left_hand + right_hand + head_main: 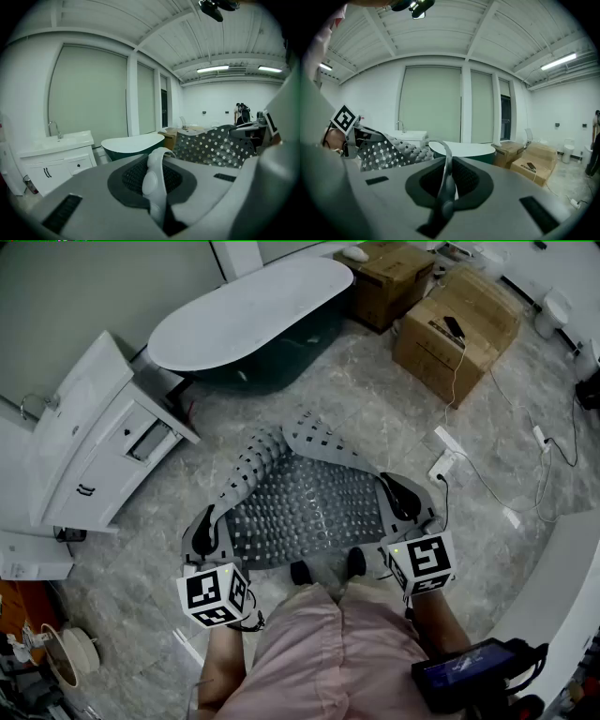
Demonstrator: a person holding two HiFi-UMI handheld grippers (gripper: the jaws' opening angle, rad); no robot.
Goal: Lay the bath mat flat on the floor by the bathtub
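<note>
The fingers [84,199] of the left gripper [203,529] are clamped on one edge of the single bath mat [309,502], and the right gripper [400,497] pinches the opposite edge. The mat hangs between the two grippers near the one bathtub [253,320]. Its far end is folded over, so part of it is hidden.

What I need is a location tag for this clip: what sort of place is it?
Most likely a bathroom mock-up in a studio or showroom: a freestanding bathtub, a white sink cabinet and a bath mat say bathroom, while cardboard boxes and a loose power strip say workspace.
</note>
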